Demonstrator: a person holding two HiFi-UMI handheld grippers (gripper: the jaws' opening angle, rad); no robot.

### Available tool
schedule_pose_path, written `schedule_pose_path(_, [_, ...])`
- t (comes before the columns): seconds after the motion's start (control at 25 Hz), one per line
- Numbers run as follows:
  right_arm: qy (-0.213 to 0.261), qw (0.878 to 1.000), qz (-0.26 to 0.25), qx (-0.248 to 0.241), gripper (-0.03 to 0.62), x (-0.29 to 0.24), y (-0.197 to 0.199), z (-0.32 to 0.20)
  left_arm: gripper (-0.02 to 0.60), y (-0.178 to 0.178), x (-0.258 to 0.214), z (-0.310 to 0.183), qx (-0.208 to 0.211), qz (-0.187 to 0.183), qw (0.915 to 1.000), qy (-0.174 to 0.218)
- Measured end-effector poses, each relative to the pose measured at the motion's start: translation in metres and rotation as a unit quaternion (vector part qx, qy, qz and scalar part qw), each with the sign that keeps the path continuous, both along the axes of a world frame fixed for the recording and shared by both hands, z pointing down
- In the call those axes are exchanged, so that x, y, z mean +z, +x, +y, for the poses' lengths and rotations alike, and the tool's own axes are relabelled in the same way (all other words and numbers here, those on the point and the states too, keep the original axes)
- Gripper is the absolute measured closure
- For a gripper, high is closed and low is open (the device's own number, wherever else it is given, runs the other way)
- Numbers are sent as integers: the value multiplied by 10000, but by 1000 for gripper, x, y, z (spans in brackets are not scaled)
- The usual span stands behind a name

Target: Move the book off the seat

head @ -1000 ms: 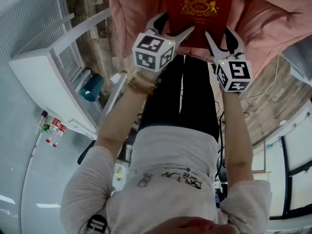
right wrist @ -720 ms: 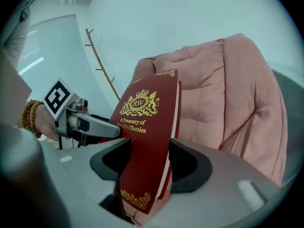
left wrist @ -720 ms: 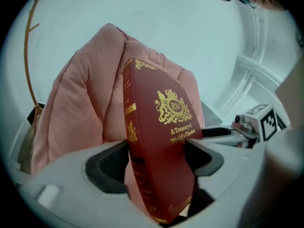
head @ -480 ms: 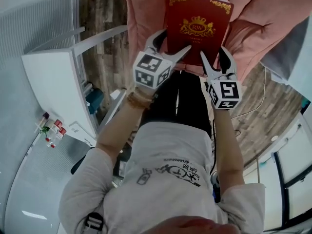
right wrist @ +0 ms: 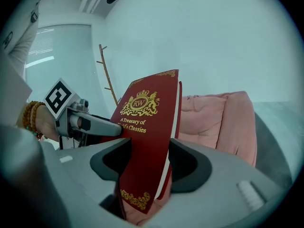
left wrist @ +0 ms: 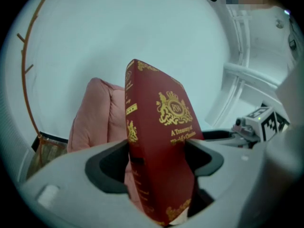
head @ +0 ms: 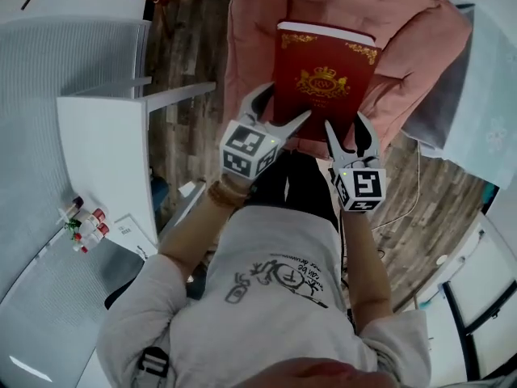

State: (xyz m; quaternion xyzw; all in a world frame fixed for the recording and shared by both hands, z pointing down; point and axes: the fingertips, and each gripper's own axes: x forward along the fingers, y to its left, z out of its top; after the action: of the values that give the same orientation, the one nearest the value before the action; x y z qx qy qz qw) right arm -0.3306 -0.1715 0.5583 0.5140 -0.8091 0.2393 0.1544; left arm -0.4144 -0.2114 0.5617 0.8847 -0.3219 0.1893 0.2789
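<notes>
The red book is grasped at its near end from both sides; its spine side is clamped by the left hand-held gripper; its page side is clamped by the right hand-held gripper; it is held over the pink cushioned seat.

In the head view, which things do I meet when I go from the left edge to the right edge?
Red-capped bottles, white table, left gripper, book, right gripper, pale cloth.
</notes>
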Motion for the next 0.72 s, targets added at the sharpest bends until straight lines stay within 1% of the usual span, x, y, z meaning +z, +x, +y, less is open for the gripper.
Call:
schedule_pose_path(0.36, [697,9975,86,77,347,-113,-1,7,215,-1,-116,6,-32,231,9973,693])
schedule_pose_path(0.72, [1202,9926,172,46,353,-198,-6,30,213,-6,-205,26,9,368,9923,1183])
